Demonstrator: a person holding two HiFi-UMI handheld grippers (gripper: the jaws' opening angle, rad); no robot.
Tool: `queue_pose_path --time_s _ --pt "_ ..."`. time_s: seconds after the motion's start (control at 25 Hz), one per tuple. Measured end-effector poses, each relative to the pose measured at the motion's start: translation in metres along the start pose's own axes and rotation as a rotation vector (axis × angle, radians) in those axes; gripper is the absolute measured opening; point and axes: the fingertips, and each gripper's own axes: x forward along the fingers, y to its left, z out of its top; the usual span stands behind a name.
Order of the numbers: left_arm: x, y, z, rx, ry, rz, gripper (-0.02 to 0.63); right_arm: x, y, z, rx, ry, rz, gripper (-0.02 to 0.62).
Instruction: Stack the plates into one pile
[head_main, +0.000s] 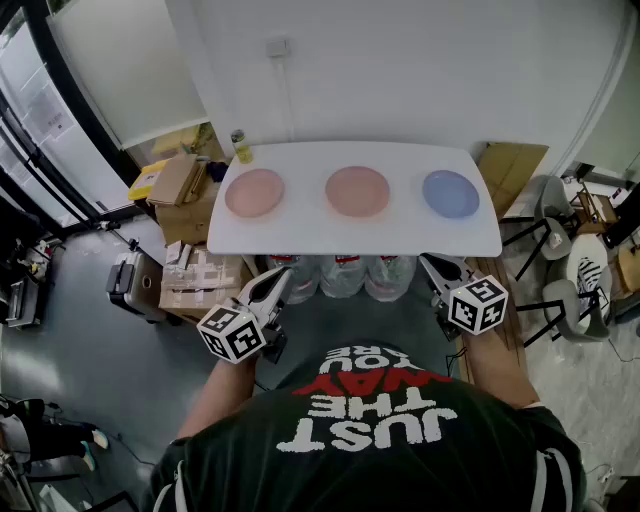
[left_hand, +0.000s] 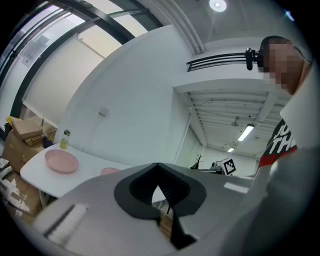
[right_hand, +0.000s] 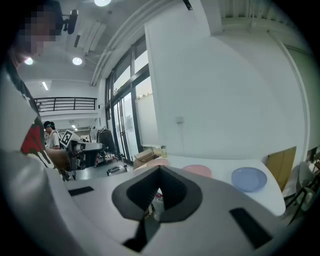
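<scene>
Three plates lie in a row on the white table (head_main: 300, 235): a pink plate (head_main: 255, 192) at the left, a second pink plate (head_main: 357, 190) in the middle and a blue plate (head_main: 450, 193) at the right. Both grippers hang in front of the table's near edge, apart from the plates. My left gripper (head_main: 272, 285) is shut and holds nothing. My right gripper (head_main: 438, 270) is also shut and empty. The left gripper view shows the left pink plate (left_hand: 61, 161) beyond the jaws. In the right gripper view the blue plate (right_hand: 249, 178) and the middle pink plate (right_hand: 197, 170) show.
A small yellow bottle (head_main: 240, 146) stands at the table's far left corner. Large water bottles (head_main: 342, 275) sit under the table. Cardboard boxes (head_main: 185, 195) are piled at the left. Chairs (head_main: 560, 260) and a flat cardboard sheet (head_main: 510, 170) are at the right.
</scene>
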Motion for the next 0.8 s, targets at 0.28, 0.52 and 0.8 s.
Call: queue_pose_path --time_s 0.28,0.52,0.8 --pt "0.010 -0.013 -0.005 0.008 0.014 0.003 0.000 -0.010 -0.010 -0.002 0.017 -0.009 0.013 0.005" --pt "0.028 -0.027 -0.008 0.015 0.012 0.020 0.000 -0.017 -0.026 -0.003 0.001 -0.001 0.016 0.005" --pt "0.052 -0.039 -0.018 0.014 0.030 0.028 0.000 -0.022 -0.044 -0.006 -0.028 0.002 0.028 0.005"
